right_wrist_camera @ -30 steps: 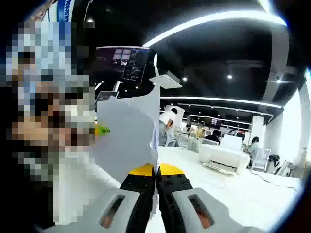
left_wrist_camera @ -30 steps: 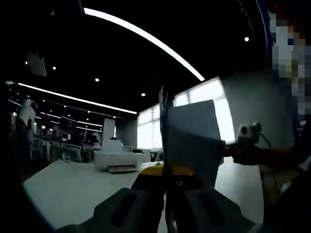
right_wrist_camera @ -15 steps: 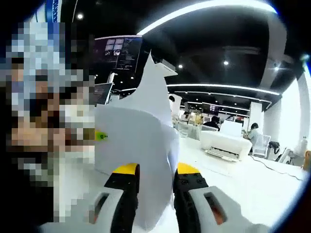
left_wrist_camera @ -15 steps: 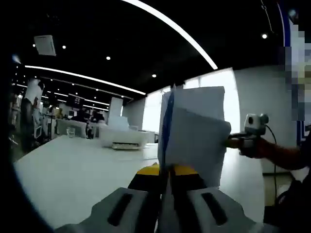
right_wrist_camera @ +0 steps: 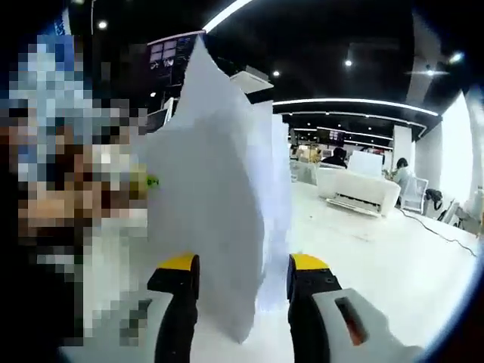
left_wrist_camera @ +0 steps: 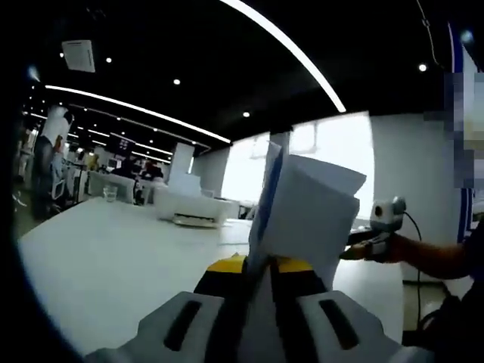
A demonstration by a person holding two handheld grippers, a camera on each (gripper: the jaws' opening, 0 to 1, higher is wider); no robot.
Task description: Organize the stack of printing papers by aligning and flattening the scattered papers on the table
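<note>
One stack of papers, white, held upright above the desk between both grippers. Left gripper: yellow-tipped fingers closed down on one edge of the stack. Right gripper: fingers parted wide with the papers standing in the gap; whether the pads actually press them cannot be told.

Condition of stack: sheets fanned and out of register, corners stepping past one another at the top. Judged status: papers gathered and lifted; squaring the edges and laying the stack flat on the desk are not yet done.

Surface: white desk, broad and bare near the grippers. A white printer sits toward the far edge.

Room: large open office, dark ceiling with long light strips and spot lamps, bright windows at the far side, people seated and standing at other desks in the distance.
</note>
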